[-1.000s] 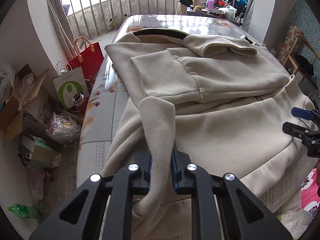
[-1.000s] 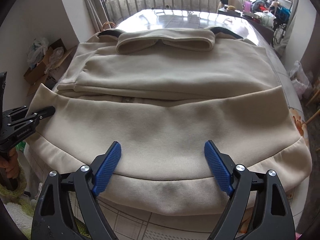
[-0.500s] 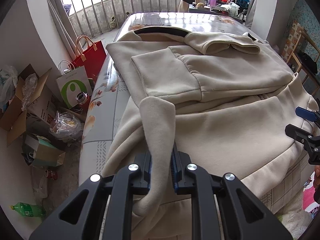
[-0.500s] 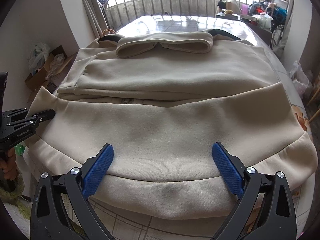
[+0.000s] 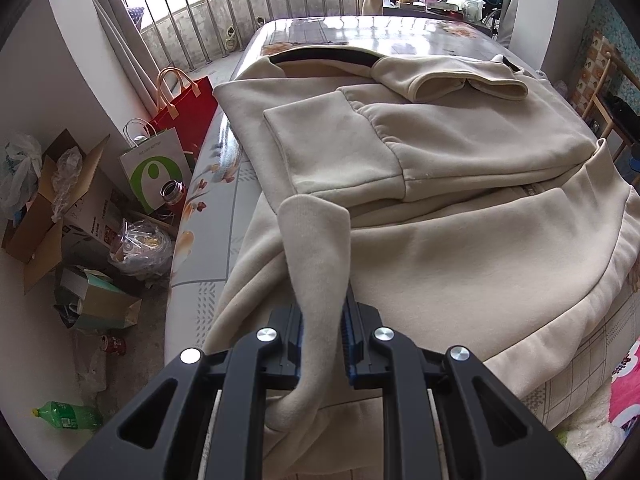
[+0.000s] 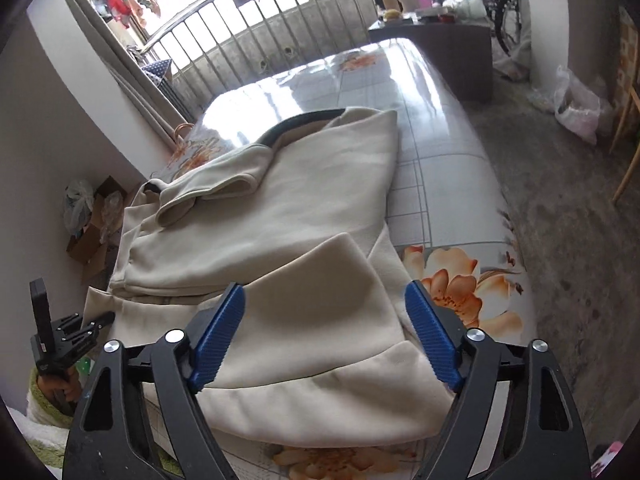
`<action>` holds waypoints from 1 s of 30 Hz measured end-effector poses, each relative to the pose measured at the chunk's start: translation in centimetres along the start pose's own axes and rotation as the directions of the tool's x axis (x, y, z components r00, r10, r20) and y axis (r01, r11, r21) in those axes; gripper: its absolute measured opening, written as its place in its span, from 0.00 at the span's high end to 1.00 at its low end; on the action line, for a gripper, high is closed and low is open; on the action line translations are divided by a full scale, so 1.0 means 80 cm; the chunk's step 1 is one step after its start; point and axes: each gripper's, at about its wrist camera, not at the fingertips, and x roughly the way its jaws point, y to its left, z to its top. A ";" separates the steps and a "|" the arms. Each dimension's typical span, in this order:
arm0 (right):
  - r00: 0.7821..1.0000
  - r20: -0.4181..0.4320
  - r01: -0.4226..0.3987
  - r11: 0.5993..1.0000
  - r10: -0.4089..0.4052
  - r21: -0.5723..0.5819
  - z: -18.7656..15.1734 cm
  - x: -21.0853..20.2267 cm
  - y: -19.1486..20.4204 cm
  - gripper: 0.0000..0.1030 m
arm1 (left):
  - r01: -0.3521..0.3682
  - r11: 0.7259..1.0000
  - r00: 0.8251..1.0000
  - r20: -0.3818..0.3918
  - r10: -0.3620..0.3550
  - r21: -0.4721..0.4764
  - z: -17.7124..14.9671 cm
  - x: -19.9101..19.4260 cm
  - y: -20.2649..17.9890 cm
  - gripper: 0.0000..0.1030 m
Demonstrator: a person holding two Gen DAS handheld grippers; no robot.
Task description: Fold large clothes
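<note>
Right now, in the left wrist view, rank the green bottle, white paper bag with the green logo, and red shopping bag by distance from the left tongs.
1. Green bottle, on the floor at lower left of the left tongs.
2. White paper bag, farther up, beside the bed.
3. Red shopping bag, behind it, nearest the railing.

Beige hoodie (image 5: 460, 168), black collar trim; blue tool pads (image 6: 218, 338); grey-checked, orange-flowered table cover (image 6: 452, 184).

one beige hoodie (image 5: 460, 248), two paper bags (image 5: 156, 168), one green bottle (image 5: 66, 415), two claws (image 6: 324, 340).
</note>
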 end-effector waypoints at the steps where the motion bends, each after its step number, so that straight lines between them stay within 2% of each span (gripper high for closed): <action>1: 0.999 -0.029 -0.022 1.000 0.022 0.000 0.006 0.007 -0.005 0.32 | 0.001 1.000 1.000 -0.002 -0.001 -0.004 0.001 0.000 0.000 0.86; 6: 0.993 -0.115 -0.034 0.998 0.027 -0.061 0.020 0.032 0.000 0.38 | 0.011 0.999 1.000 -0.003 -0.011 -0.042 0.000 0.001 0.004 0.86; 12: 0.977 -0.213 -0.029 0.996 0.010 -0.090 0.010 0.055 -0.002 0.42 | 0.026 0.999 1.000 -0.003 -0.026 -0.043 0.001 0.002 0.006 0.86; 17: 0.972 -0.236 -0.049 0.992 0.021 -0.113 0.009 0.042 0.006 0.48 | 0.046 0.997 0.999 -0.011 -0.047 -0.055 0.002 0.004 0.011 0.86; 23: 0.975 -0.221 0.004 0.993 -0.030 -0.117 0.028 0.059 0.008 0.49 | 0.062 0.996 0.998 -0.011 -0.063 -0.066 0.001 0.003 0.012 0.86; 30: 0.956 -0.283 0.022 0.980 -0.078 -0.198 0.027 0.068 0.023 0.50 | 0.089 0.993 0.996 -0.015 -0.090 -0.080 0.002 0.004 0.018 0.86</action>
